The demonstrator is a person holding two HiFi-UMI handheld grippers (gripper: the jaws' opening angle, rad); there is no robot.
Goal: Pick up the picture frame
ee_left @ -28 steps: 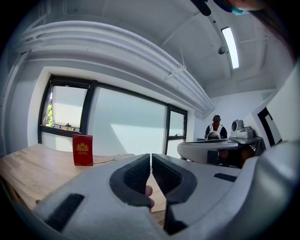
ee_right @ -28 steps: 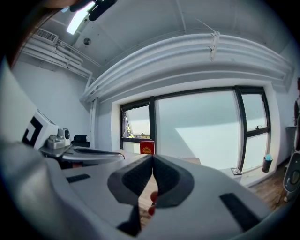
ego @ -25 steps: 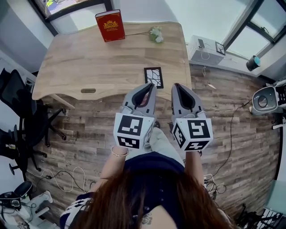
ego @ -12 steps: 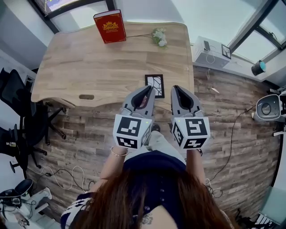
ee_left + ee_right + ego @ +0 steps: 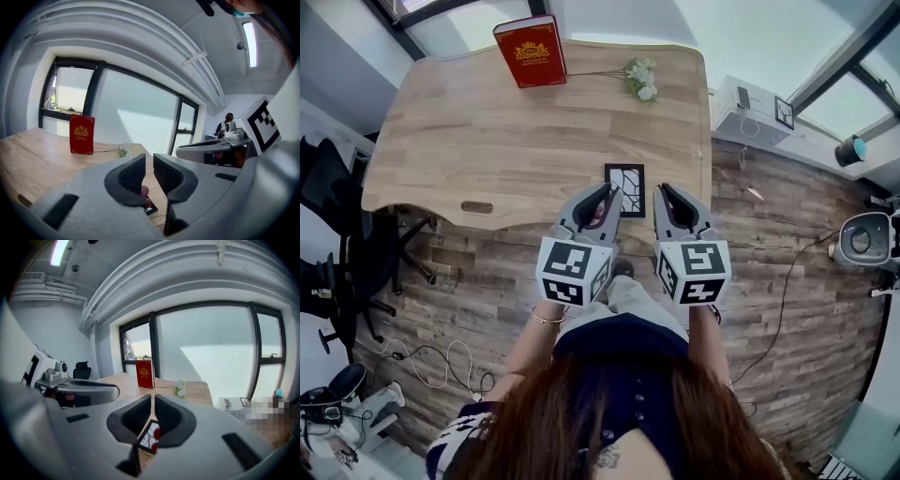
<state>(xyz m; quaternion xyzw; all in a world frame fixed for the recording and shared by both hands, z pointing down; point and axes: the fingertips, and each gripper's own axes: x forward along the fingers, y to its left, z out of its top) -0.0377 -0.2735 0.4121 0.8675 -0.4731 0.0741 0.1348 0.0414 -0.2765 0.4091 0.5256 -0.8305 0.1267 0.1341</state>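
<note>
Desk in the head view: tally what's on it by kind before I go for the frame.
Red book: 1
White flower sprig: 1
Picture frame: 1
Total: 3

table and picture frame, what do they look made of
Table: wood or wood-look laminate with a pale matte finish; plank seams and grain streaks show. Picture frame: thin black border, either plastic or painted wood, too small to tell. Its pale front with dark lines may be glazed, but no clear glare shows.
</note>
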